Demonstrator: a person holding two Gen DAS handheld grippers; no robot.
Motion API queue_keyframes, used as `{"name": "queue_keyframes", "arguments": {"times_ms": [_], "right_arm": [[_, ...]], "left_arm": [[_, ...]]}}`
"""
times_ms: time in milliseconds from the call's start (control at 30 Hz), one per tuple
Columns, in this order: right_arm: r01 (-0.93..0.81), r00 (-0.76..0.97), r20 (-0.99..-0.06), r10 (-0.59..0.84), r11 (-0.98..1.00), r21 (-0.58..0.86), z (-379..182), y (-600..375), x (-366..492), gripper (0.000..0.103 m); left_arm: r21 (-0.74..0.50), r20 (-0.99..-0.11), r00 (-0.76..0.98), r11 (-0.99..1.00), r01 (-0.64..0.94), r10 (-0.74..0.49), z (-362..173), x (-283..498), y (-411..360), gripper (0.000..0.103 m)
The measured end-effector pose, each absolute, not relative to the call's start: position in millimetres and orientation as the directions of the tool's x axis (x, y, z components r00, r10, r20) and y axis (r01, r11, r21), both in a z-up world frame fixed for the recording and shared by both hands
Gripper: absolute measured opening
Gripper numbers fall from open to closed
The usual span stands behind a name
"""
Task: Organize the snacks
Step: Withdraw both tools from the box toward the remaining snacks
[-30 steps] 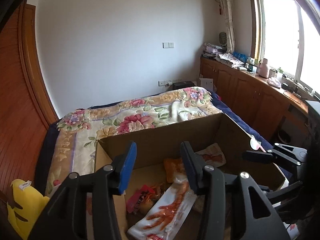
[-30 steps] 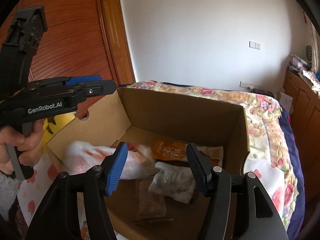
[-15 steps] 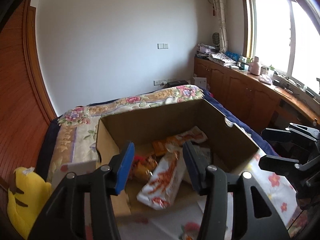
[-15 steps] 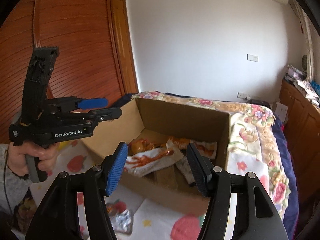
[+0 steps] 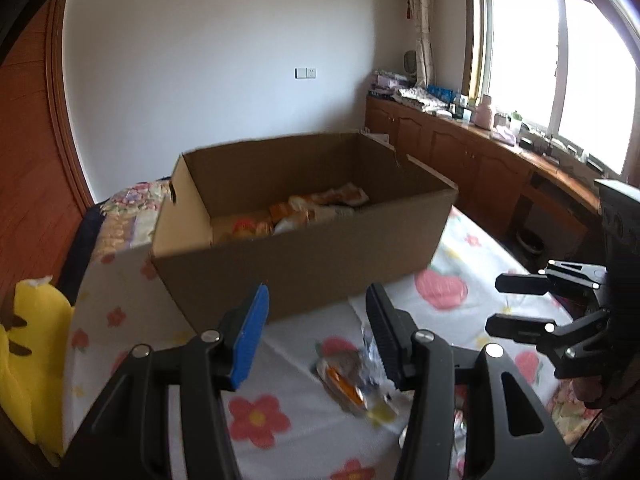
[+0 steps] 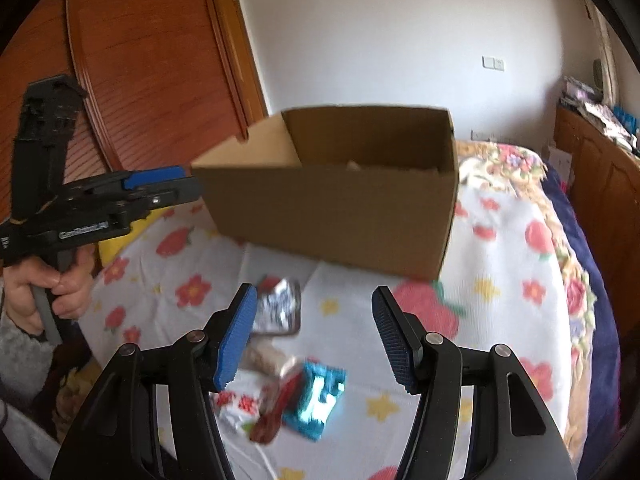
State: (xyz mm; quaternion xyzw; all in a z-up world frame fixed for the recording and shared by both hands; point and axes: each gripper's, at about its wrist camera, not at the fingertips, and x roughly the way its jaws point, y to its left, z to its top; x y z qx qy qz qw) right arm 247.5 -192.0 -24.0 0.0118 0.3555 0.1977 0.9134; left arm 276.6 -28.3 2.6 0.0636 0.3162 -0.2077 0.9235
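Left tongs (image 5: 316,332) and right tongs (image 6: 314,338) spread, empty, snack packets (image 6: 316,398) on bedspread beneath, cardboard box (image 5: 304,256) beyond.

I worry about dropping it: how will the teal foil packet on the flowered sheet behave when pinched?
The teal foil packet looks thin and crinkled, so probably light and floppy. Its shiny film may be slippery between the pads. It lies flat against a dark red wrapper, so it should not roll, though the neighbour might get caught too.
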Motion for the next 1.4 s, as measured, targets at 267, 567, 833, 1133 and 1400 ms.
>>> {"name": "queue_keyframes", "arguments": {"times_ms": [267, 567, 833, 1133, 1400], "right_arm": [[-0.338, 0.625, -0.685, 0.374, 0.921, 0.195, -54, -189, 235, 0.059], [-0.329, 0.605, -0.715, 0.349, 0.928, 0.175, -78, -187, 229, 0.057], [-0.319, 0.579, -0.739, 0.344, 0.930, 0.183, -90, -190, 227, 0.040], [-0.287, 0.592, -0.731, 0.339, 0.936, 0.202, -96, -209, 226, 0.031], [-0.309, 0.629, -0.705, 0.328, 0.937, 0.161, -100, -206, 220, 0.031]], "left_arm": [[-0.027, -0.644, 0.683, 0.903, 0.430, -0.345, -31, 251, -35, 0.051], [-0.081, -0.668, 0.651, 0.905, 0.418, -0.361, -64, 225, -43, 0.051], [-0.041, -0.654, 0.671, 0.902, 0.429, -0.349, -64, 203, -54, 0.051], [-0.031, -0.672, 0.631, 0.866, 0.499, -0.388, -70, 186, -77, 0.052], [-0.140, -0.696, 0.582, 0.874, 0.465, -0.421, -76, 189, -82, 0.053]]}}
